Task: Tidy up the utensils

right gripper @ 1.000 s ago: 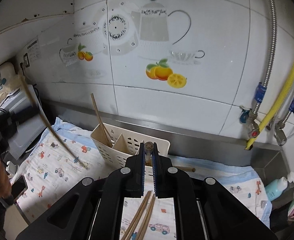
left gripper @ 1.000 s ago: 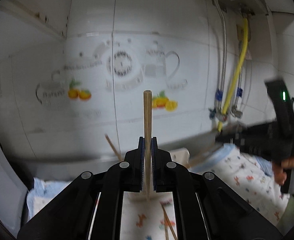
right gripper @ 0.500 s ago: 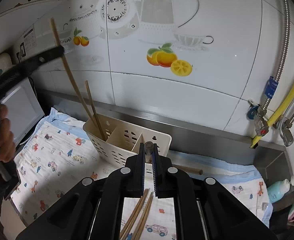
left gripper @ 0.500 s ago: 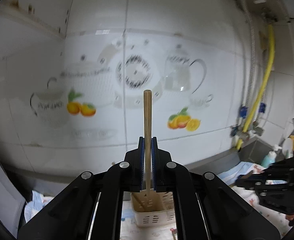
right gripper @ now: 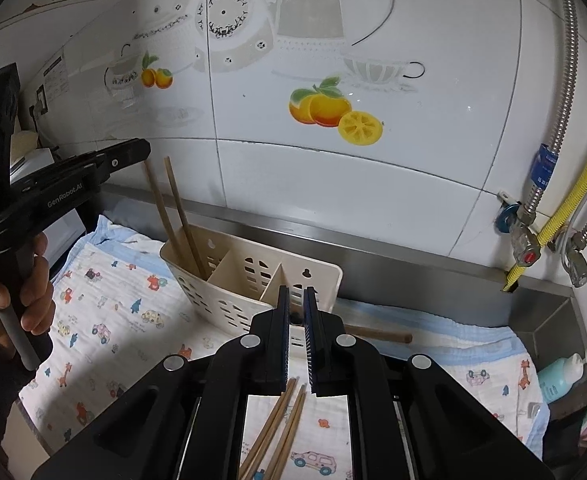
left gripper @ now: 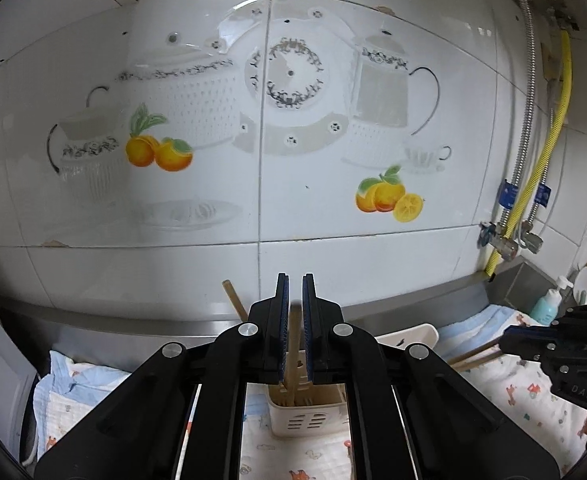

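Black two-finger left gripper (left gripper: 293,280), held by a person's hand (right gripper: 29,296) on its handle, hangs at the left end of a cream perforated plastic utensil holder (right gripper: 221,304). Its jaws are drawn almost together with only a thin slit between them and nothing pinched. Seen through that slit from the left wrist, one light wooden chopstick (left gripper: 293,344) stands in the holder's end compartment, and a second wooden chopstick (left gripper: 233,300) leans just to its left. From the right wrist, the two sticks rise side by side out of the left compartment, their tops just below the left gripper's tip.

Black right gripper (right gripper: 295,292) points down at the holder's right end, its blue-lined pads pressed on the brown tip of a held chopstick (right gripper: 294,316), seen end-on.

The holder has three compartments; the middle and right ones look empty, though the right one is partly hidden. It sits on a white cloth printed with cars and animals and edged in blue (right gripper: 113,320), close to a steel ledge under a white tiled wall with printed oranges (right gripper: 333,108).

A loose pair of wooden chopsticks (right gripper: 281,420) lies on the cloth beneath the right gripper. A single wooden stick (right gripper: 377,336) lies just right of the holder.
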The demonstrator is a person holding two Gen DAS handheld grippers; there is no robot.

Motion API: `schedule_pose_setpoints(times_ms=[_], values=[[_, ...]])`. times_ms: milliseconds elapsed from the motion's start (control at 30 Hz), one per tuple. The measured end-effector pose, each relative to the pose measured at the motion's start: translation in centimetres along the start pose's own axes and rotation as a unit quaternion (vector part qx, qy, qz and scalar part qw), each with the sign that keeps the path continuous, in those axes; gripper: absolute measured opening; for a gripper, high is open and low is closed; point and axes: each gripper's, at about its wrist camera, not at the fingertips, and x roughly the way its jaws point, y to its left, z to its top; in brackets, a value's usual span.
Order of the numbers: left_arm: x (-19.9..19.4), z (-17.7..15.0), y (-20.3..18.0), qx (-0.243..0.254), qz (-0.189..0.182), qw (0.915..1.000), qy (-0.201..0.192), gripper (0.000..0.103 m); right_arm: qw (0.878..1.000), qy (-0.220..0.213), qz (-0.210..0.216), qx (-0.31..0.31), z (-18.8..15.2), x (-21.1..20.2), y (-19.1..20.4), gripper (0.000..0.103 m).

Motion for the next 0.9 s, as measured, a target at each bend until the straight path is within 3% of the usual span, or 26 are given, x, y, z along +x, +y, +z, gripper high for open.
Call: schedule_pose_setpoints(times_ms=[167,333,467,900], values=[[-1.2,0.2,0.2,-0.006,-0.008,0.9999,-0.007,0.007,1.000,-0.018,-0.008,0.001,0.0,-1.4,-0.1,0.020],[-4.1,0.4,0.5,-0.015,-0.006,0.9998,-0.012,0.008,0.999,-0.046,-0.013,0.008,-1.0,-4.5,0.1,0.022],[-6.7,-1.0,0.3,-0.014,-0.007,0.9998,-0.009,0.008,0.998,-0.058,-0.010,0.022,-3.7,-6.7,0.6,0.023],[-11.8,-12.7,0.6,-0.034,-0.030,0.9972,0.060,0.008,0.997,-0.026,-0.034,0.061,-17.5,-7.2,2.6,0.023]])
